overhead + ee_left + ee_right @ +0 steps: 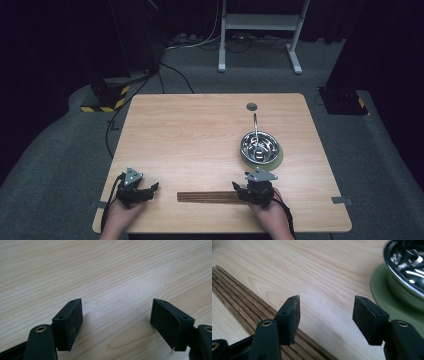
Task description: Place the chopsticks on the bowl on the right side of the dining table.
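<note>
Tongs both gape apart, left tongs (151,189) low over bare table (200,130), right tongs (239,189) beside wooden strip (207,196).

No legible text, label, brand name, number or sign appears on any surface. The only marking of a sign-like kind is the yellow-and-black hazard striping (102,108) on a dark base standing on the floor beyond the worktop's far left corner, with a smaller striped patch (361,102) on a similar base at the far right; neither carries any lettering.
</note>
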`<state>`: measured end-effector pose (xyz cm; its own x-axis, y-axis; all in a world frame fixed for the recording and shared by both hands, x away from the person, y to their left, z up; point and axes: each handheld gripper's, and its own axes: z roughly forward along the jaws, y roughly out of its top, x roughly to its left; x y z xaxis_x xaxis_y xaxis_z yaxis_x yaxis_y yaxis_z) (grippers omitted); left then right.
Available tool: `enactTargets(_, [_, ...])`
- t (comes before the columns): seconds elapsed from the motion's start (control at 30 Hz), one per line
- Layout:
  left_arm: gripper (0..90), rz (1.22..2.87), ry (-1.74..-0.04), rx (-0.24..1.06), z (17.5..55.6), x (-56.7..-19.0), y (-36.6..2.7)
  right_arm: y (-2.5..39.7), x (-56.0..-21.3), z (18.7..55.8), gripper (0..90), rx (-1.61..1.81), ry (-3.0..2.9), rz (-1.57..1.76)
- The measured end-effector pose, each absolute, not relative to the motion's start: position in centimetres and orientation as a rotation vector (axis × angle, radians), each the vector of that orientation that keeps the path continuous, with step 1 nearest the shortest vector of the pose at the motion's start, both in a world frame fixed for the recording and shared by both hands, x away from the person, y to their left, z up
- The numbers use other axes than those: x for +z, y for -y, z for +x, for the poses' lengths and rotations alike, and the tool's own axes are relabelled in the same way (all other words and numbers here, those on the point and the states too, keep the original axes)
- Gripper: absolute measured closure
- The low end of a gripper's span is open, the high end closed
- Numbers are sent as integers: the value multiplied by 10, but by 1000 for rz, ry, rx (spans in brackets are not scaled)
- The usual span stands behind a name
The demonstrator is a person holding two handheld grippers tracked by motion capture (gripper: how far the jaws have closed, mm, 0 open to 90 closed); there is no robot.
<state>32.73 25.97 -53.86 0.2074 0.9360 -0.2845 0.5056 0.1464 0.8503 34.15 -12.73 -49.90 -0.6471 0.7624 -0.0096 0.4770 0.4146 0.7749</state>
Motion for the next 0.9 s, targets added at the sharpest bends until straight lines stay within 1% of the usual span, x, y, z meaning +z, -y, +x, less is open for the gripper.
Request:
enactTargets(0.1, [258,1496,-1436,550,327,-539,-260,118,-496,347,355,1092,-2327,1049])
enactTargets(0.2, [258,1497,-1436,550,327,-539,-260,110,-495,351,370,1104,-2349,1032])
enactTargets(0.23, [258,1495,-1436,550,327,-539,-260,107,-499,349,397,1115,-2364,1010])
enactTargets(0.3, [258,1496,-1436,550,327,-539,-260,106,-500,347,409,1119,-2374,1008])
enactTargets(0.33, [258,1495,-1436,550,327,-539,-260,106,-502,345,430,1120,-2383,997])
enactTargets(0.37, [258,1502,-1435,551,327,-539,-260,107,-505,339,486,1135,-2399,1000])
enactTargets(0.4, [258,1502,-1435,551,327,-539,-260,107,-505,339,486,1135,-2399,1000])
enactTargets(0.43, [259,1502,-1432,552,327,-539,-260,108,-508,333,525,1138,-2386,965])
enactTargets(0.5, [259,1491,-1436,551,327,-539,-259,108,-508,331,537,1137,-2383,958])
enactTargets(0.53, [260,1476,-1440,549,327,-539,-258,109,-509,329,575,1138,-2399,953])
enactTargets(0.57, [260,1476,-1440,549,327,-539,-258,109,-509,329,575,1138,-2399,953])
enactTargets(0.6, [260,1474,-1441,549,327,-539,-258,110,-510,328,610,1141,-2412,969])
enactTargets(0.83, [260,1485,-1437,552,327,-539,-259,112,-513,331,672,1121,-2429,982])
enactTargets(0.9, [260,1482,-1439,549,327,-539,-259,112,-513,330,704,1118,-2433,980])
